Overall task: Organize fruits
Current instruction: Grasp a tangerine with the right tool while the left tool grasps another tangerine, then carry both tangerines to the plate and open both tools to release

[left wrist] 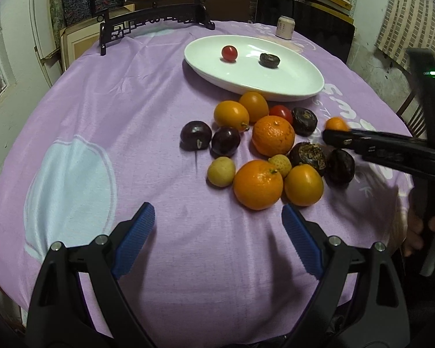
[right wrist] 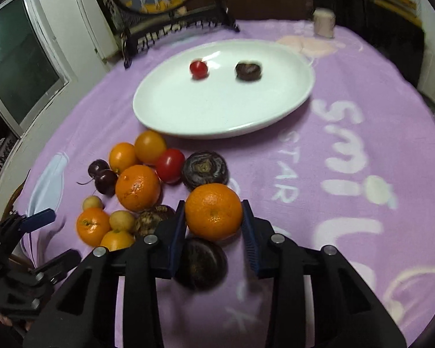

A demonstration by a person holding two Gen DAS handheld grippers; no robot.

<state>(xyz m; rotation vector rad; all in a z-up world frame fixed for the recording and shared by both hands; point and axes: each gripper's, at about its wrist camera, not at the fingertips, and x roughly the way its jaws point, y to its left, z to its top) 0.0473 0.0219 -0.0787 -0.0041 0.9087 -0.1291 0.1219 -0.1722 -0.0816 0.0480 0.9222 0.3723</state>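
Observation:
A white oval plate [left wrist: 275,84] holds a cherry tomato [left wrist: 229,53] and a dark water chestnut [left wrist: 269,60]. In front of it lies a pile of fruit: mandarins [left wrist: 272,135], kumquats [left wrist: 231,115], dark cherries [left wrist: 195,135], pale longans [left wrist: 221,171], a tomato [left wrist: 280,113] and dark chestnuts [left wrist: 304,121]. My left gripper [left wrist: 217,232] is open and empty, just short of the pile. My right gripper [right wrist: 214,217] is shut on a mandarin [right wrist: 214,211], held above the cloth, right of the pile. It shows in the left wrist view [left wrist: 336,137] with the mandarin [left wrist: 335,123].
A purple cloth [left wrist: 130,116] covers the round table. A dark wooden screen stand [left wrist: 153,20] stands at the back left, a small can [left wrist: 285,27] behind the plate. The plate [right wrist: 217,110] has bare room in its near half.

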